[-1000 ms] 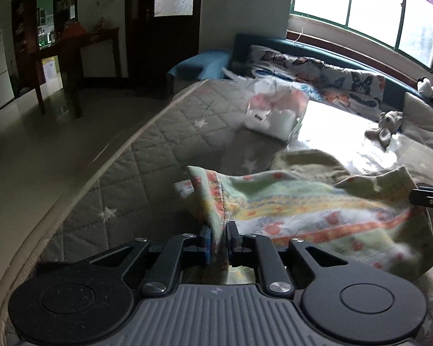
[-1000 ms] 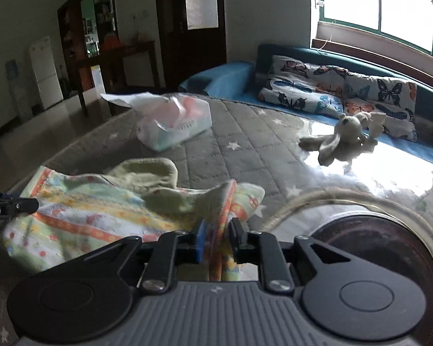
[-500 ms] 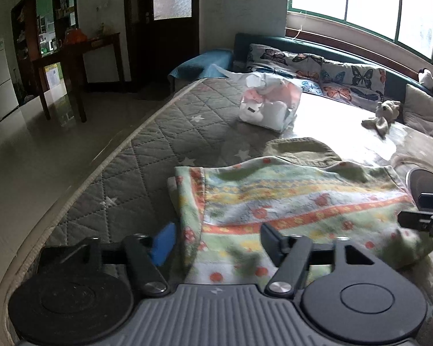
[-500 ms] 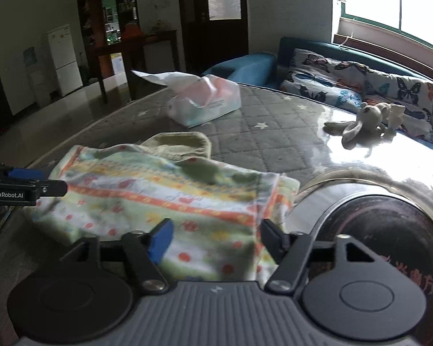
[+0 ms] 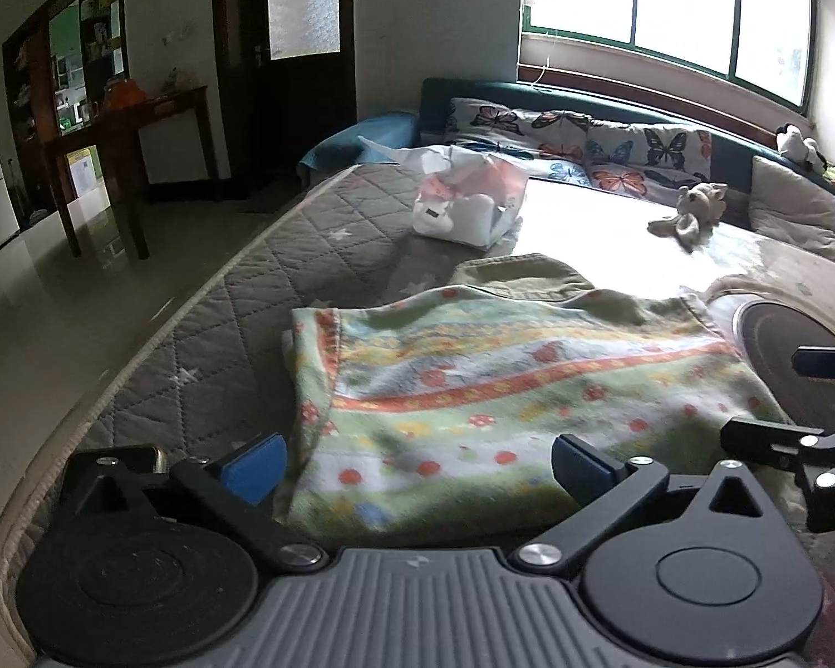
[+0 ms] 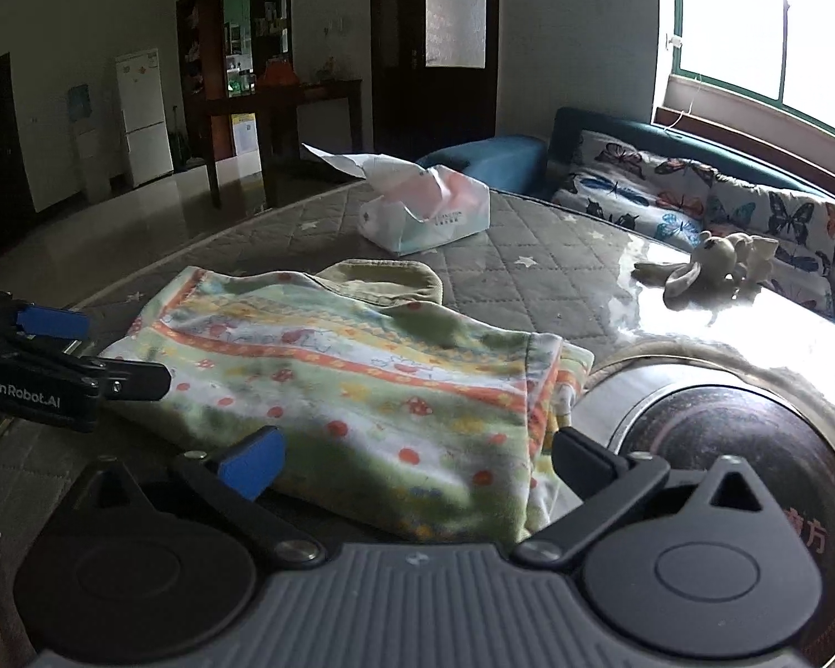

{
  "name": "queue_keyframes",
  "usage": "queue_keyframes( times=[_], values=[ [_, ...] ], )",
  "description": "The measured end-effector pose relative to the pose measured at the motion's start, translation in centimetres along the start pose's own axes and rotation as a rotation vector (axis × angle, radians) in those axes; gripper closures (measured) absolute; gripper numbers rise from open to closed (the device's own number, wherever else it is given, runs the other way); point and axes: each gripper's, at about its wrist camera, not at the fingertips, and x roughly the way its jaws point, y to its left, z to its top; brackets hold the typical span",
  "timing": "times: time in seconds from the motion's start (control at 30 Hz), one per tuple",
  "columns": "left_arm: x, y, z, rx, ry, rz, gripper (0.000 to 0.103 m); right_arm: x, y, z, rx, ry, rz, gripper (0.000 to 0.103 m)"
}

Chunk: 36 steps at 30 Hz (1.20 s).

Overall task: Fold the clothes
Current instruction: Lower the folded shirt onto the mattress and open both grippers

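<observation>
The left gripper (image 5: pixel 417 465) and right gripper (image 6: pixel 417 462) are opening wide, gripping nothing, over the folded patterned garment (image 5: pixel 506 389) on the mattress (image 5: pixel 284 273).

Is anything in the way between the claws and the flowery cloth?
Nothing visible. The cloth lies right between the opening jaws of the left claw and of the right claw, untouched by the pads.

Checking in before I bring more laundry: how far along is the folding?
One fold looks done: the patterned garment lies doubled on the mattress. Nothing is held; left tool and right tool are opening, clear of it. A khaki piece underneath remains unfolded.
</observation>
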Motion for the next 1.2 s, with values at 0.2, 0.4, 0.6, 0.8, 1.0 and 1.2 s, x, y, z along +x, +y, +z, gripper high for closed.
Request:
queue_keyframes(
  times=[0.2, 0.4, 0.6, 0.8, 1.0, 1.2],
  values=[
    [-0.7, -0.3, -1.0, -0.007, 0.010, -0.007, 0.000, -1.1, 0.8, -0.7, 0.003, -0.020, 0.011, 0.000],
    [-1.6, -0.9, -2.1, -0.004, 0.024, 0.000, 0.000, -1.9, 1.5, -1.5, 0.008, -0.026, 0.023, 0.000],
    [-2.1, -1.3, -3.1, -0.011, 0.032, 0.010, 0.000, -2.3, 1.4, -2.2, 0.051, -0.021, 0.032, 0.000],
    [-2.2, -1.6, -4.0, -0.021, 0.046, 0.005, 0.000, -2.7, 1.7, -2.9, 0.062, -0.009, 0.010, 0.000],
    [-2.3, -2.2, -5.0, 0.006, 0.056, 0.008, 0.000, -2.8, 1.7, -3.7, 0.108, 0.011, -0.006, 0.000],
    [-2.3, -2.7, -5.5, 0.011, 0.066, 0.001, 0.000, -2.9, 1.9, -4.5, 0.117, 0.030, -0.011, 0.000]
  ],
)
